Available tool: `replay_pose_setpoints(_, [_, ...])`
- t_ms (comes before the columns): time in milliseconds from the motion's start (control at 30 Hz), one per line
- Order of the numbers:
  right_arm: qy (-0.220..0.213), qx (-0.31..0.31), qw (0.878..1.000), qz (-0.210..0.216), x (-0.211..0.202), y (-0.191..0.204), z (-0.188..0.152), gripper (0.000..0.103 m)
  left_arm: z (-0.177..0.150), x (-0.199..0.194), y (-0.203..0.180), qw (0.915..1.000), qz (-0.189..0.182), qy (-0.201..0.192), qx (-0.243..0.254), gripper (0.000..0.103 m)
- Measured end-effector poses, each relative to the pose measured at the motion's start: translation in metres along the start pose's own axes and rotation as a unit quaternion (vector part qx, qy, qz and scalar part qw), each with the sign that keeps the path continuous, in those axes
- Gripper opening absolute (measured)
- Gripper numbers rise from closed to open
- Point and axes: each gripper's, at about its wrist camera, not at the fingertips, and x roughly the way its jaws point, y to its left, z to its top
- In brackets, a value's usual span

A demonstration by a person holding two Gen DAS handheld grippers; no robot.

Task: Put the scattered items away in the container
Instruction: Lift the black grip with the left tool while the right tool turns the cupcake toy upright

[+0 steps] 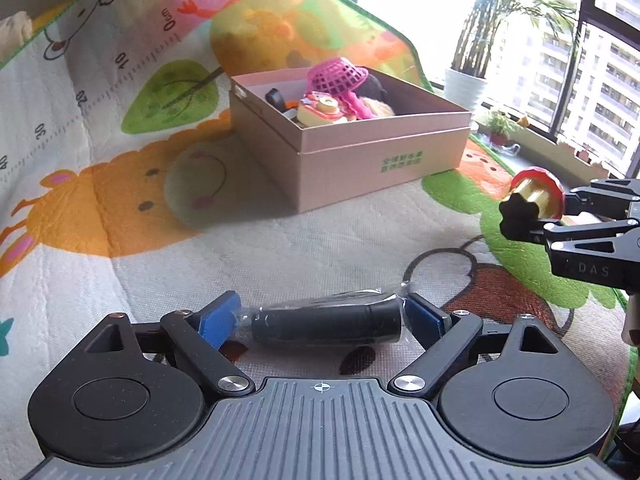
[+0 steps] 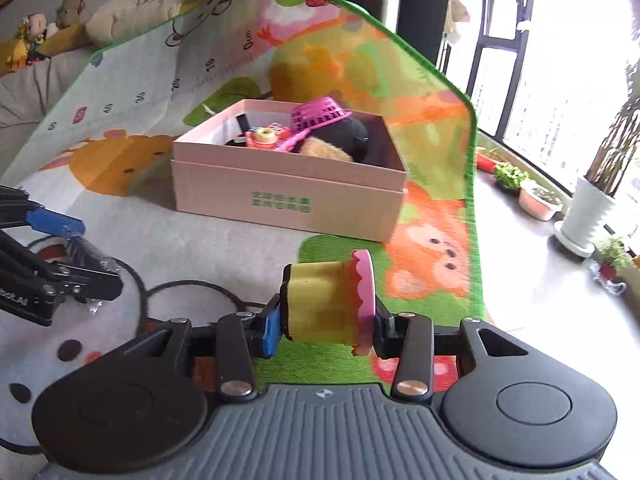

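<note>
Left jaws clamped on black wrapped cylinder (image 1: 326, 322) lying crosswise, right jaws clamped on yellow toy cupcake (image 2: 326, 308) — pink box (image 2: 288, 196) beyond

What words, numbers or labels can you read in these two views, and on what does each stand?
"0cm", "10", "20", "30": ruler printed on the mat.
"DAS": side of the right gripper.
Letters ending "AI": side of the left gripper; the start is cut off.
Green print on the box: two lines, too blurred to read.
</note>
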Motion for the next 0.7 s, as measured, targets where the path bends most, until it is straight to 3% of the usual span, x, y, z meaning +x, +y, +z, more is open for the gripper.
replay_pose_setpoints(167, [-0.020, -0.083, 0.995, -0.054, -0.008, 0.018, -0.010, 0.045, -0.004, -0.003, 0.002, 0.9998, 0.003, 0.000, -0.018, 0.096])
replay_pose_setpoints(333, [-0.049, -0.101, 0.994, 0.004, -0.027, 0.038, -0.018, 0.063, -0.006, -0.013, 0.005, 0.9997, 0.006, -0.005, -0.022, 0.098])
replay_pose_setpoints(700, [-0.065, -0.079, 0.993, 0.055, -0.038, 0.048, -0.009, 0.068, -0.009, -0.020, 0.012, 0.9993, 0.012, -0.004, -0.036, 0.100])
